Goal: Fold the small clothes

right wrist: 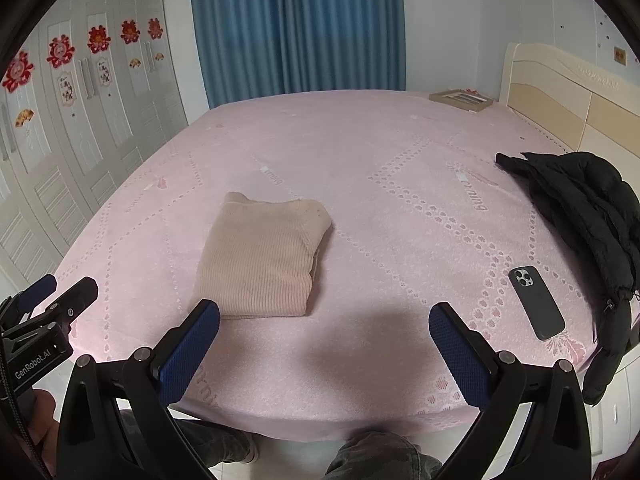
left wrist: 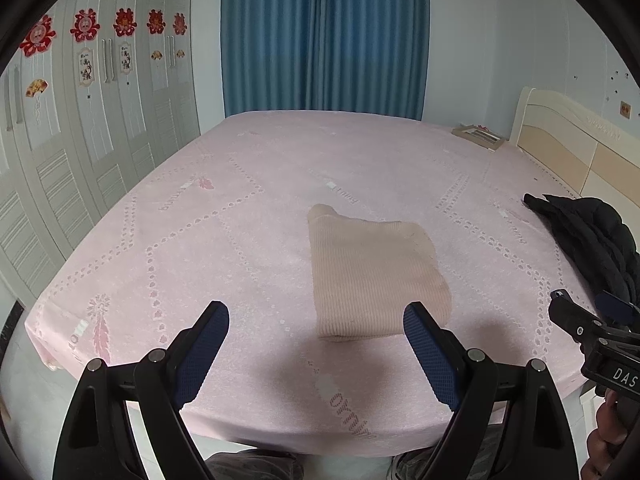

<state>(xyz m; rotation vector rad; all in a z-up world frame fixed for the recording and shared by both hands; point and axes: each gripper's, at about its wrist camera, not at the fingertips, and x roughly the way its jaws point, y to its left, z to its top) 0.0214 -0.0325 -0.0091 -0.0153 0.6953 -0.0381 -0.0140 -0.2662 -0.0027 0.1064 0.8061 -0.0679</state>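
Note:
A pale pink ribbed knit garment (left wrist: 372,276) lies folded into a compact rectangle on the pink bed sheet (left wrist: 224,240); it also shows in the right wrist view (right wrist: 264,260). My left gripper (left wrist: 316,316) is open and empty, held above the bed's near edge just short of the garment. My right gripper (right wrist: 324,316) is open and empty, to the right of the garment's near edge. Each gripper shows at the edge of the other's view: the right one (left wrist: 592,320), the left one (right wrist: 56,296).
A black puffer jacket (right wrist: 584,216) lies at the bed's right side, with a dark phone (right wrist: 536,302) beside it. A picture frame (right wrist: 460,99) lies near the headboard (right wrist: 576,96). White wardrobe doors (left wrist: 80,128) stand left, blue curtains (left wrist: 324,36) behind.

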